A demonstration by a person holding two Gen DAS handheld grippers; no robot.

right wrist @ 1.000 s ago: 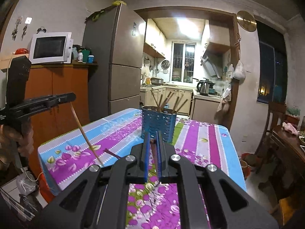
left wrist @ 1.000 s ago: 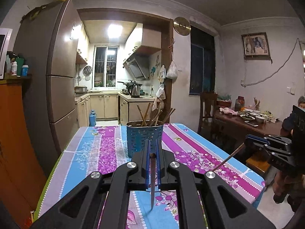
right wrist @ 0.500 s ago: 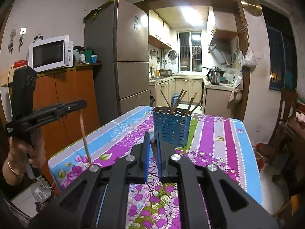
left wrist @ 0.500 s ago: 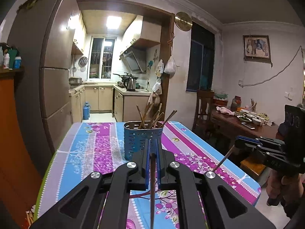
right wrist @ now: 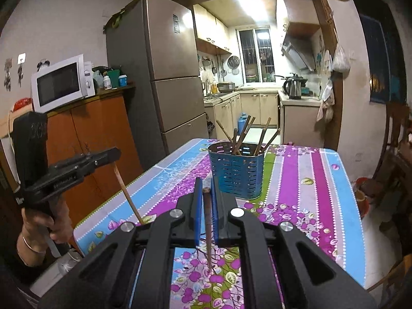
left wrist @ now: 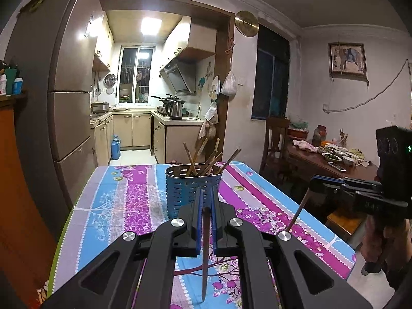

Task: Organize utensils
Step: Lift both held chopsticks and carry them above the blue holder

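A blue perforated utensil holder (left wrist: 192, 190) stands on the table, also in the right wrist view (right wrist: 236, 170), with several brown chopsticks (left wrist: 206, 158) leaning in it. My left gripper (left wrist: 206, 202) is shut on a chopstick (left wrist: 205, 252) that hangs point down above the tablecloth, short of the holder. My right gripper (right wrist: 206, 191) is shut on another chopstick (right wrist: 208, 231), also point down, short of the holder. Each gripper shows in the other's view: the right one (left wrist: 312, 186) at the right edge, the left one (right wrist: 113, 154) at the left edge.
The table (left wrist: 123, 206) has a floral cloth striped in purple and blue. A fridge (right wrist: 159, 77) and an orange cabinet (right wrist: 97, 139) with a microwave (right wrist: 61, 82) stand to the left. A wooden dining table (left wrist: 329, 162) with dishes and a chair (left wrist: 275, 139) stand to the right.
Both grippers have lifted and drawn back a little from the holder, each still holding its chopstick. The chopsticks now hang more upright over the cloth.
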